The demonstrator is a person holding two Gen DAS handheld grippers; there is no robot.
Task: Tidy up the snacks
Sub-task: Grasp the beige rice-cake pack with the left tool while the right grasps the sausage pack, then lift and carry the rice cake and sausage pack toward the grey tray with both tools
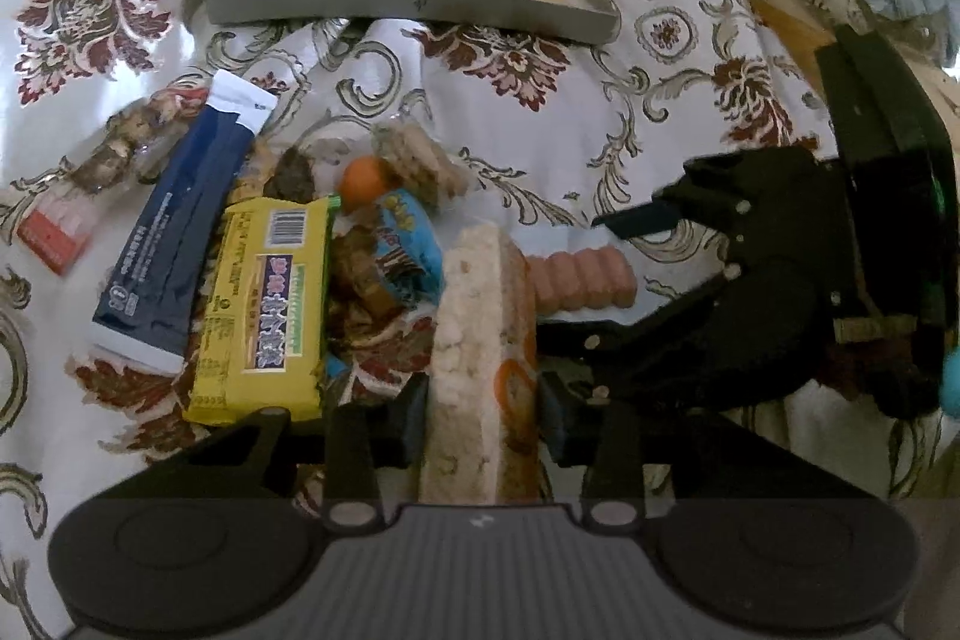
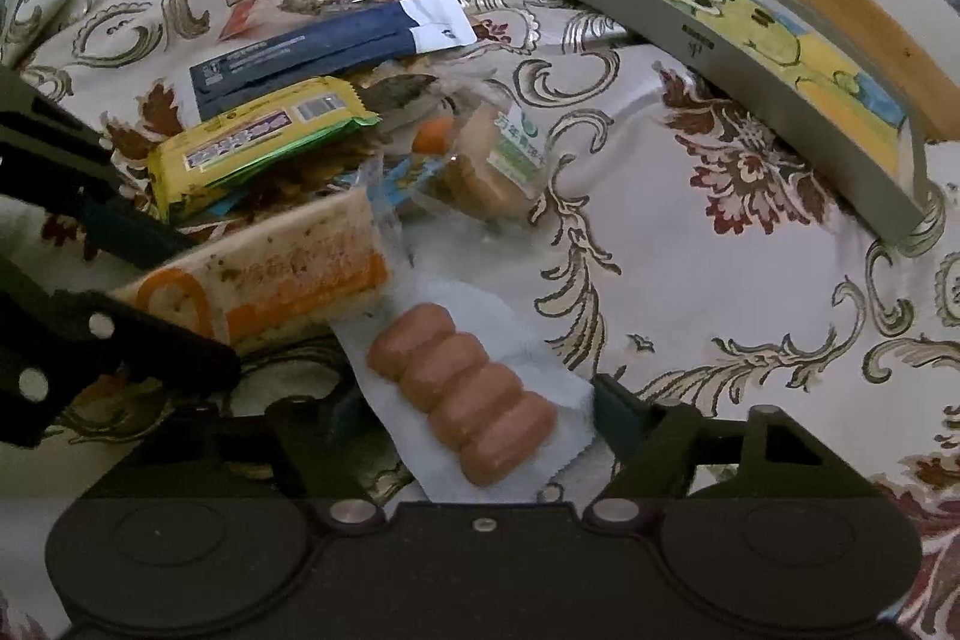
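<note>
left tongs (image 1: 483, 409) (closed) gripping rice cracker (image 1: 480, 340)

Surface: floral tablecloth (image 2: 690, 280), cream with maroon flowers and grey scrolls, wrinkled in places.
Far edge: grey tray (image 2: 690, 34) with a cartoon picture inside, lying flat.
Snack heap: navy packet (image 1: 174, 232), yellow bar (image 1: 264, 304) beside it, partly overlapping.
Near heap: sausage pack (image 2: 468, 394) on the cloth.
Left side: clear wrapper (image 1: 120, 148), contents perhaps biscuits.
</note>
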